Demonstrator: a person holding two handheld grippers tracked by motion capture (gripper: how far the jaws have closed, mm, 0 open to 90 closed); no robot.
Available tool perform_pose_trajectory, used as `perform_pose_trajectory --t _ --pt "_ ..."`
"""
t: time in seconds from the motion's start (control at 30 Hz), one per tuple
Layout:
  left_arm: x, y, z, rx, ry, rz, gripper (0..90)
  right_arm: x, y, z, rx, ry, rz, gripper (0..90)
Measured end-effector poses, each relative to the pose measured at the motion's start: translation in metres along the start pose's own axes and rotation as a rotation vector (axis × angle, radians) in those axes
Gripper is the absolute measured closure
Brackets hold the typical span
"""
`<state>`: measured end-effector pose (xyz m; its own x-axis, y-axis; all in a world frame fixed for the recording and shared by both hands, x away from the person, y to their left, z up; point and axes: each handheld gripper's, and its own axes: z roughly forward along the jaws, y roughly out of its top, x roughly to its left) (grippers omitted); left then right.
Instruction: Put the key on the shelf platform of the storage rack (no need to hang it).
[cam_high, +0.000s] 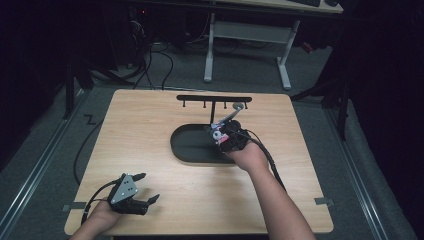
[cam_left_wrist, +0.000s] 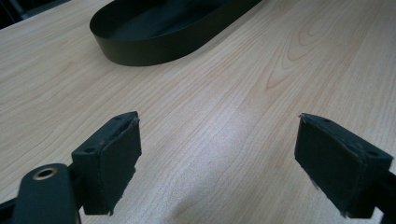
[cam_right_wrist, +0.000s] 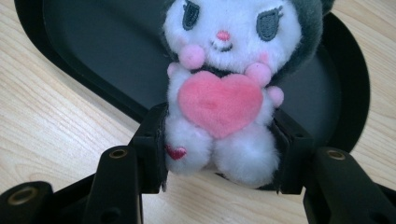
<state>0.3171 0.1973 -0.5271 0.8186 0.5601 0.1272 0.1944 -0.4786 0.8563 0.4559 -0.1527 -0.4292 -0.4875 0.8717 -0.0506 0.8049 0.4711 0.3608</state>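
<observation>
A small white plush toy (cam_right_wrist: 219, 93) with a dark hood hugs a pink heart. My right gripper (cam_right_wrist: 219, 156) is shut on its lower body, pads pressing both sides. It hangs over the near rim of the black oval tray (cam_right_wrist: 84, 51). From above, the right gripper (cam_high: 223, 134) sits over the tray (cam_high: 187, 145) at mid table, with the plush toy (cam_high: 217, 134) a small pale spot at its tip. My left gripper (cam_high: 146, 187) rests near the table's front left corner. Its jaws (cam_left_wrist: 217, 163) stand wide apart over bare wood with nothing between them.
A black rack (cam_high: 214, 100) with several hooks rises at the back of the tray; a grey tag (cam_high: 238, 106) hangs near its right end. The tray's end (cam_left_wrist: 154, 37) lies ahead of the left gripper. Light wood tabletop (cam_high: 150, 125) surrounds everything.
</observation>
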Motion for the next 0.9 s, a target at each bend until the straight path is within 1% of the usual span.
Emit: perform_pose_trajectory --t 0.1,0.13,0.17,0.2,0.23,0.27,0.3,0.33,0.43,0.53,0.57,0.63,0.83,0.9 --pt "0.0 0.0 0.0 0.0 0.0 0.001 15.5 0.001 0.002 0.003 0.002 0.001 -0.002 48.1" --pt "0.0 0.0 0.0 0.0 0.0 0.002 15.5 0.003 0.003 0.005 0.012 0.003 0.014 48.1" --pt "0.0 0.0 0.0 0.0 0.0 0.002 15.5 0.003 0.003 0.005 0.012 0.003 0.014 48.1" --pt "0.0 0.0 0.0 0.0 -0.002 0.001 15.5 0.004 0.005 0.009 0.007 0.005 -0.005 48.1" --pt "0.0 0.0 0.0 0.0 -0.002 0.001 15.5 0.004 0.005 0.009 0.007 0.005 -0.005 48.1" --pt "0.0 0.0 0.0 0.0 -0.002 0.002 15.5 0.005 0.006 0.009 0.013 0.005 0.015 48.0" --pt "0.0 0.0 0.0 0.0 -0.002 0.002 15.5 0.005 0.008 0.011 0.01 0.007 -0.004 48.1" --pt "0.0 0.0 0.0 -0.001 -0.003 0.002 15.5 0.005 0.009 0.013 0.004 0.011 -0.009 48.0" --pt "0.0 0.0 0.0 -0.003 -0.002 0.0 15.5 0.008 0.014 0.018 0.006 0.011 -0.004 48.1" --pt "0.0 0.0 0.0 -0.002 -0.003 0.0 15.5 0.009 0.017 0.021 0.008 0.013 -0.009 48.0" --pt "0.0 0.0 0.0 -0.002 -0.002 -0.001 15.5 0.01 0.017 0.023 0.009 0.017 -0.011 48.0" --pt "0.0 0.0 0.0 -0.002 -0.002 0.004 15.5 0.01 0.016 0.026 0.016 0.011 -0.019 48.0" --pt "0.0 0.0 0.0 -0.001 -0.001 0.007 15.5 0.008 0.011 0.033 0.025 0.018 -0.005 48.0" --pt "0.0 0.0 0.0 -0.001 -0.001 0.005 15.5 0.007 0.01 0.033 0.03 0.008 -0.011 48.0"
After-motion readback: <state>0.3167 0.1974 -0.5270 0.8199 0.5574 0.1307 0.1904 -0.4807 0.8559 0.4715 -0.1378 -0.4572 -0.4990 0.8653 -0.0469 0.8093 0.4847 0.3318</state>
